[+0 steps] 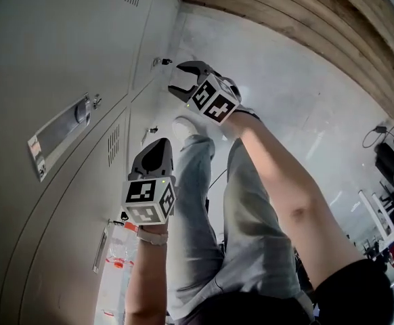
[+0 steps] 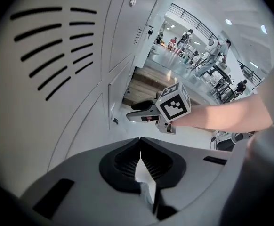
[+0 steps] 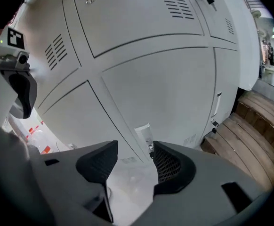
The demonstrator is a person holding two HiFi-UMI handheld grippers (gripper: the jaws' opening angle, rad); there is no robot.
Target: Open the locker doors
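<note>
Gaping right claw point(image 3: 135, 147) facing locker latch point(image 3: 143, 133)

Grey vented locker doors point(image 1: 55, 53) stand shut, side by side.

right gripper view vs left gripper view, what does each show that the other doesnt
Only the right gripper view: the right gripper, its dark ribbed fingers apart with nothing between them, and the left gripper at the picture's left edge. Only the left gripper view: the left gripper's fingers pressed together, and the right gripper's black-and-white marker cube on a bare forearm. Both: grey metal locker doors with vent slots.
</note>
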